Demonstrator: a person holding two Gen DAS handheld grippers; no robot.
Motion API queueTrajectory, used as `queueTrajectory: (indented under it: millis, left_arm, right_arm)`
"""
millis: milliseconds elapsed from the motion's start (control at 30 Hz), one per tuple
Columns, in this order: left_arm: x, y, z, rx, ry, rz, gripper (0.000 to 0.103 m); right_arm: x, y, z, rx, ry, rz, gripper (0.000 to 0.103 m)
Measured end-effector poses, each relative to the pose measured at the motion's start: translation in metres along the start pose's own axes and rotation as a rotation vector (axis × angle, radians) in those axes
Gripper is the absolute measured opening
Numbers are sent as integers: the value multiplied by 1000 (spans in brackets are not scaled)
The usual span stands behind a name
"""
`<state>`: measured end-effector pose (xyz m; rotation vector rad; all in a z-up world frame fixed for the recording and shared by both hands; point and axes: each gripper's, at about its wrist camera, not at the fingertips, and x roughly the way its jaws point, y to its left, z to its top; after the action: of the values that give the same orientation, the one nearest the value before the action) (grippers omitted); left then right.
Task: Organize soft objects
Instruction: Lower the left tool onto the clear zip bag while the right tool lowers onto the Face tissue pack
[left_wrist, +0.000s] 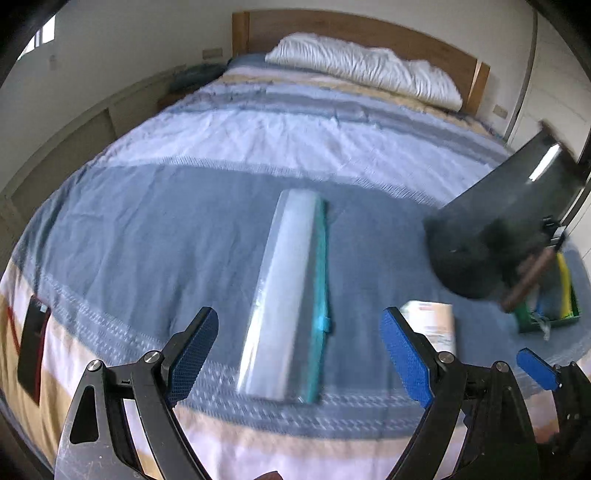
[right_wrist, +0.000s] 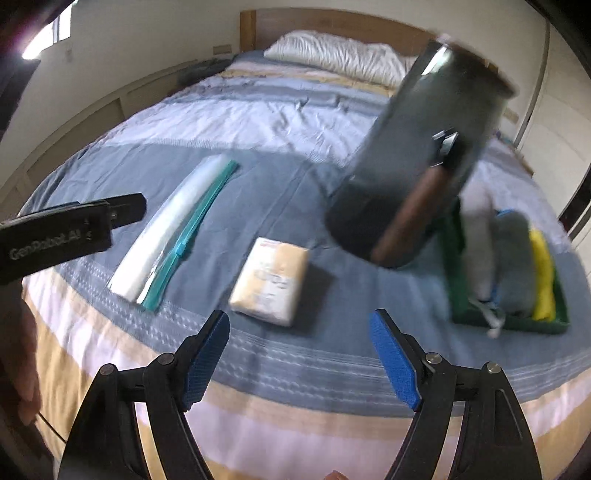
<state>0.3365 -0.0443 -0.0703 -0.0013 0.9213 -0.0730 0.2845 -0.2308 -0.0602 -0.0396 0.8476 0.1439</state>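
- Left gripper (left_wrist: 299, 354) spread wide, empty, above the clear zip bag (left_wrist: 288, 299) near the bed's (left_wrist: 184, 229) foot.
- Right gripper (right_wrist: 299, 354) likewise spread, empty.
- Rolled cloths (right_wrist: 513, 258) sit in a green tray (right_wrist: 509, 323), far right (blurred).

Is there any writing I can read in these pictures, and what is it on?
"GenRobot.AI": on the black body of the left hand-held gripper, seen at the left of the right wrist view.
Tan packet: red and grey print, too blurred to read.
Zip bag: no print visible.
Green tray of cloths: no print visible.
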Motion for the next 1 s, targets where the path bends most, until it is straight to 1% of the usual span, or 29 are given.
queueTrajectory:
  millis: [100,200,300,367,400,433,467,567,667,800,867,933,967,1000]
  left_arm:
    - [29,3,2,21,45,8,86]
    - [52,2,2,43,77,21,86]
    - [72,2,3,44,110,30,86]
    - [81,3,1,34,125,36,86]
    - [84,4,1,31,131,34,88]
    - [86,5,0,30,140,33,99]
    - [90,5,-1,25,145,32,102]
    - [100,4,0,33,163,27,102]
    - [106,0,0,55,166,35,102]
    - [111,-2,5,59,169,38,102]
    - [111,-3,5,59,170,40,102]
    - [112,-4,5,57,170,42,102]
    - [112,-4,5,57,169,46,102]
    - [113,-4,6,57,168,48,102]
  right_arm:
    - [28,2,8,48,40,-11,80]
    - [48,1,16,92,70,-29,85]
    - [67,-1,20,134,97,-41,91]
    - [81,4,22,155,112,-45,93]
    - [85,4,24,166,114,-37,93]
    - [88,6,25,168,115,-33,93]
    - [90,11,25,171,117,-32,93]
    - [102,17,27,180,129,-25,93]
    - [115,21,25,184,134,-27,93]
    - [123,24,28,182,140,-37,91]
    - [129,26,30,179,144,-38,86]
    - [132,27,32,176,146,-37,78]
    - [132,27,32,174,146,-38,75]
    - [131,27,32,172,146,-38,69]
